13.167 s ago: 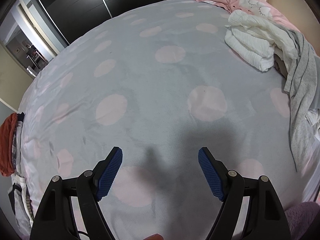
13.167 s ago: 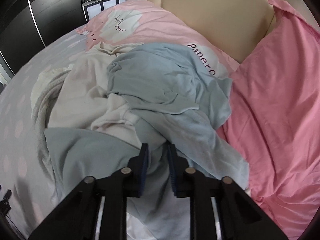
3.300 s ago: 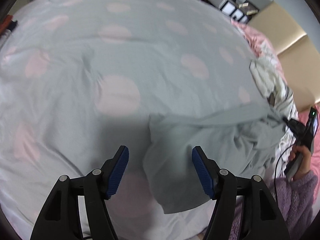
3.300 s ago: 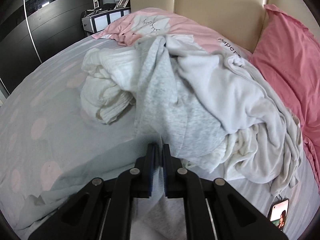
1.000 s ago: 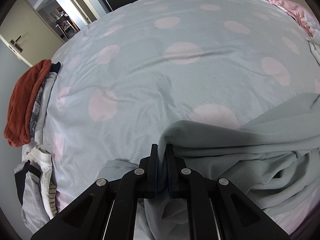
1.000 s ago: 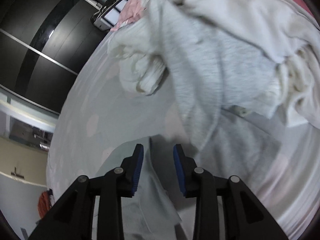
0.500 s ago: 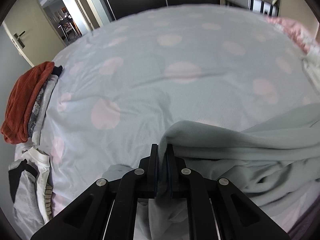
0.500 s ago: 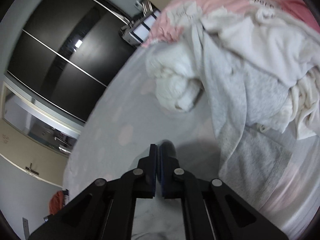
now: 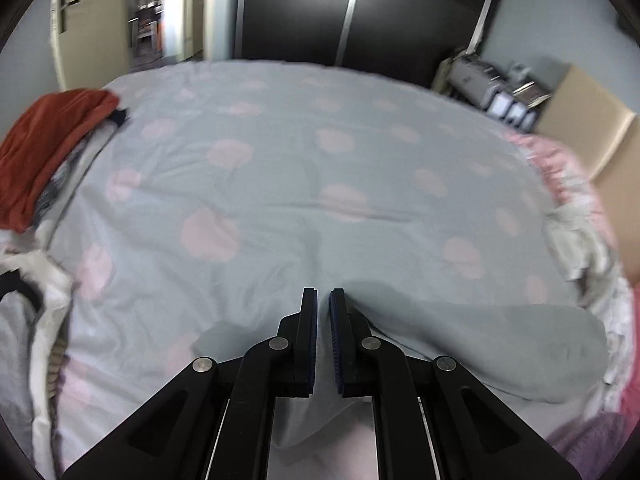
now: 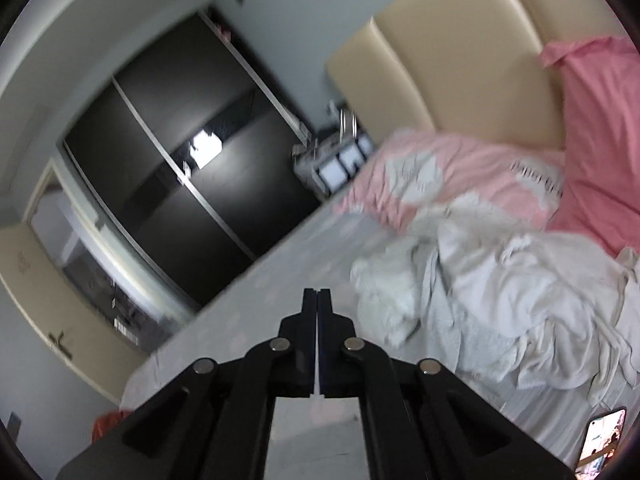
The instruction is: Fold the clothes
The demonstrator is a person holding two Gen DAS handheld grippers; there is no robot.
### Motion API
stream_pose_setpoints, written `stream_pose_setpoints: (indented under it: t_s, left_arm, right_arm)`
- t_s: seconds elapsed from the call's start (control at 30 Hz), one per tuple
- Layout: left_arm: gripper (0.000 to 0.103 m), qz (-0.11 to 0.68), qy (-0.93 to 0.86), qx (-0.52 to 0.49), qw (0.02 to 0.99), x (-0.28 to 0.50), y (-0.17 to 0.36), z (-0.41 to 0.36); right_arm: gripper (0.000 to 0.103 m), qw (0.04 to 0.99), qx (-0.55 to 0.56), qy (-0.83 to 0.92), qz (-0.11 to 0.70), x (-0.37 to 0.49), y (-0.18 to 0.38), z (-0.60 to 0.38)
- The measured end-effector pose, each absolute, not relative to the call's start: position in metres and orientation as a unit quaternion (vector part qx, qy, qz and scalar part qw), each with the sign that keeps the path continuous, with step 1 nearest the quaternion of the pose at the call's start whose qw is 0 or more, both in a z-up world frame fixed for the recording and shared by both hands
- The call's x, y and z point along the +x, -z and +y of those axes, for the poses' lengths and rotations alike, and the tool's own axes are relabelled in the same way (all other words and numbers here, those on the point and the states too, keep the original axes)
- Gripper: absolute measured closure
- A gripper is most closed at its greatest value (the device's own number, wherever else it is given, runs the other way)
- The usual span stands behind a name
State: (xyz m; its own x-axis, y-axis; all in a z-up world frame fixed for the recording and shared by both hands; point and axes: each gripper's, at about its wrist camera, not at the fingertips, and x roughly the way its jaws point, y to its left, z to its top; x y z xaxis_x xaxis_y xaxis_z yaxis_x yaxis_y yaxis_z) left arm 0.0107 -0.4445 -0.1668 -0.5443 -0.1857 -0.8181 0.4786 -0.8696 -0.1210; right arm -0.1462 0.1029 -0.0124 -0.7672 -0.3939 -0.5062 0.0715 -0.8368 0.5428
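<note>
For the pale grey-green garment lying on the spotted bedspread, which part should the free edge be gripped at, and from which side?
The left gripper is shut on the grey-green garment at one raised edge. A second hold looks best on the far rounded edge to the right, coming from the right, over the bedspread: the cloth trails flat that way, so pulling would likely spread it.

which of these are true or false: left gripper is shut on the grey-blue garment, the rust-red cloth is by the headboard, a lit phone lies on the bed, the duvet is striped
1. The left gripper is shut on the grey-blue garment. True.
2. The rust-red cloth lies by the headboard. False: it tops a stack at the bed's far left edge, away from the headboard.
3. A lit phone lies on the bed. True.
4. The duvet is striped. False: it is grey with pink dots.
</note>
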Motion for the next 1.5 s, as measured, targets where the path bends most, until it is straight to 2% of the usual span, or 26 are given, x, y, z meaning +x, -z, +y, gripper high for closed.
stream_pose_setpoints:
  t_s: [0.13,0.2,0.37,0.4,0.5,0.87,0.93,0.97,1.07,1.5]
  left_arm:
    - [0.095,0.174,0.849,0.454,0.209,0.006,0.178,-0.452]
    - [0.095,0.178,0.848,0.456,0.203,0.006,0.179,-0.453]
    - [0.095,0.174,0.854,0.453,0.19,0.005,0.18,-0.454]
    - [0.095,0.173,0.854,0.452,0.188,0.005,0.181,-0.454]
    - [0.095,0.177,0.855,0.451,0.184,0.005,0.18,-0.454]
    - [0.095,0.199,0.854,0.448,0.173,0.009,0.179,-0.46]
    - [0.095,0.199,0.854,0.449,0.171,0.009,0.179,-0.46]
    - [0.095,0.199,0.854,0.45,0.17,0.009,0.18,-0.46]
    - [0.094,0.197,0.852,0.454,0.17,0.008,0.181,-0.459]
    - [0.095,0.18,0.845,0.476,0.166,0.002,0.189,-0.451]
  right_arm:
    - [0.096,0.124,0.449,0.862,-0.199,-0.166,0.075,0.077]
    - [0.085,0.125,0.502,0.841,-0.159,-0.17,0.1,0.065]
    - [0.072,0.123,0.624,0.77,-0.058,-0.18,0.162,0.035]
    - [0.068,0.119,0.637,0.759,-0.055,-0.18,0.171,0.035]
    - [0.063,0.106,0.662,0.738,-0.079,-0.182,0.189,0.043]
    - [0.062,0.094,0.724,0.663,-0.163,-0.181,0.237,0.068]
    - [0.07,0.098,0.721,0.665,-0.167,-0.177,0.235,0.072]
    - [0.085,0.102,0.717,0.67,-0.166,-0.176,0.232,0.074]
    - [0.098,0.112,0.695,0.686,-0.183,-0.17,0.213,0.082]
    - [0.101,0.18,0.536,0.781,-0.265,-0.181,0.12,0.099]
